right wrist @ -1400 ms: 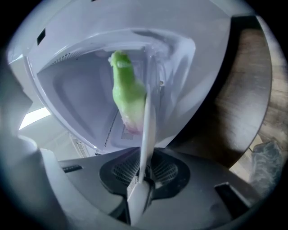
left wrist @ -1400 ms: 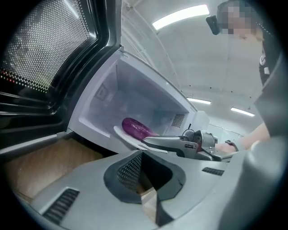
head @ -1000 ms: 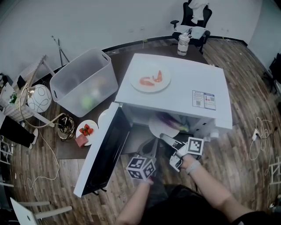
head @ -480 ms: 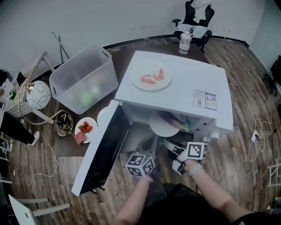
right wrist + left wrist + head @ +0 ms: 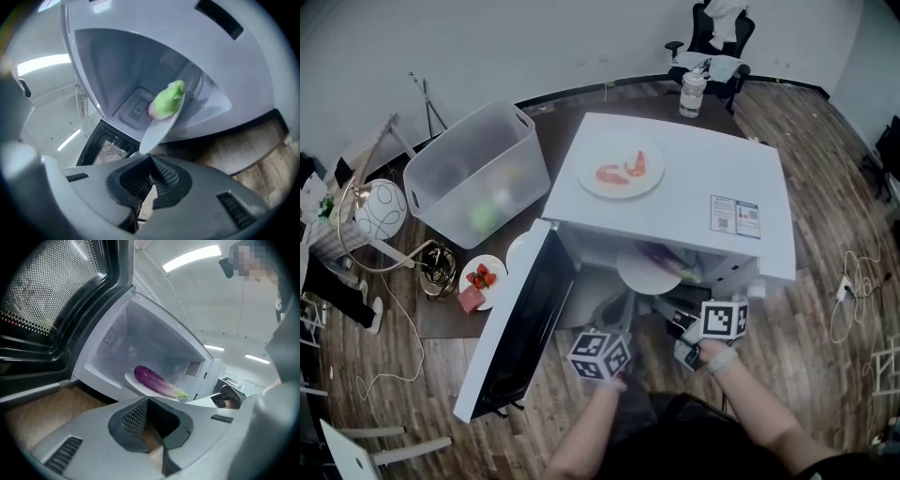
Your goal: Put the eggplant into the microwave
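The purple eggplant [image 5: 155,381] with its green end [image 5: 168,100] lies on a white plate [image 5: 132,380] inside the open microwave [image 5: 675,202]. The microwave door [image 5: 520,323] hangs open to the left. My left gripper [image 5: 622,306] is in front of the opening, level, with its jaws shut and empty [image 5: 149,399]. My right gripper [image 5: 658,304] is just before the plate's near rim [image 5: 149,138]. Its jaws have just been closing and now meet, with nothing seen between them [image 5: 151,158].
A plate of shrimp [image 5: 621,171] sits on the microwave's top. To the left are a clear plastic bin [image 5: 478,173] and a plate of strawberries [image 5: 485,277]. A jar [image 5: 691,94] and an office chair [image 5: 712,37] are behind. Cables lie on the wooden floor at both sides.
The right gripper's jaws went from wide open to shut, and the gripper rolled and drew slightly back from the plate. The left gripper stayed put. The eggplant stays on the plate.
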A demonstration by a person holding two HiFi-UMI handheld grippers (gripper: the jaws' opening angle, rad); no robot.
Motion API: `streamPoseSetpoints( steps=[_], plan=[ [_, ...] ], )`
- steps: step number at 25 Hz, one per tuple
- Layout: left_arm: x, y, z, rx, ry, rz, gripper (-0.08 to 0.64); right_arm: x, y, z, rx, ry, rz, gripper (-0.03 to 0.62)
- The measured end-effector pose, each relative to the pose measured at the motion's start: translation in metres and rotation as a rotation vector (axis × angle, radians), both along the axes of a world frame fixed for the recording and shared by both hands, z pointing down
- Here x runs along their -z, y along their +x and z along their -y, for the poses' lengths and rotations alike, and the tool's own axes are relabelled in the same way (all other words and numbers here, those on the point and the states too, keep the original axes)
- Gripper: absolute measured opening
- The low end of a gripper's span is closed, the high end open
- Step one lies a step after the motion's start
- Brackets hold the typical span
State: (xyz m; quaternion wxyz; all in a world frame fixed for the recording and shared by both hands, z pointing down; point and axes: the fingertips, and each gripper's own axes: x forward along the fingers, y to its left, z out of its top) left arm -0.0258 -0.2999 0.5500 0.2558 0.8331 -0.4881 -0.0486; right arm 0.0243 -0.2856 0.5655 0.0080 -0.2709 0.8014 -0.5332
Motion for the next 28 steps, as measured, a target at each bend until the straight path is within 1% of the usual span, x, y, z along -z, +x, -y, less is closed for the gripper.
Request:
streamPoseSetpoints(
  steps=[4, 9, 16, 23, 28],
  plan=[
    [0.001, -0.001, 0.001, -0.001, 0.005, -0.001, 0.000, 0.006, -0.002, 0.003, 0.026, 0.042, -0.041, 0.002],
    [0.001, -0.004, 0.002, 0.000, 0.008, 0.000, 0.000, 0.003, 0.006, 0.005, 0.003, 0.045, -0.081, 0.002],
    [0.002, -0.003, 0.001, -0.014, 0.010, -0.001, 0.000, 0.005, 0.004, 0.009, -0.023, 0.034, -0.072, 0.002],
    [0.001, 0.002, -0.002, -0.040, 0.008, -0.006, 0.000, 0.002, 0.001, 0.016, -0.107, 0.015, -0.067, 0.002],
    [0.004, 0.009, -0.003, -0.072, 0.021, 0.012, 0.000, 0.006, -0.004, 0.020, -0.137, 0.054, -0.076, 0.002]
  ],
)
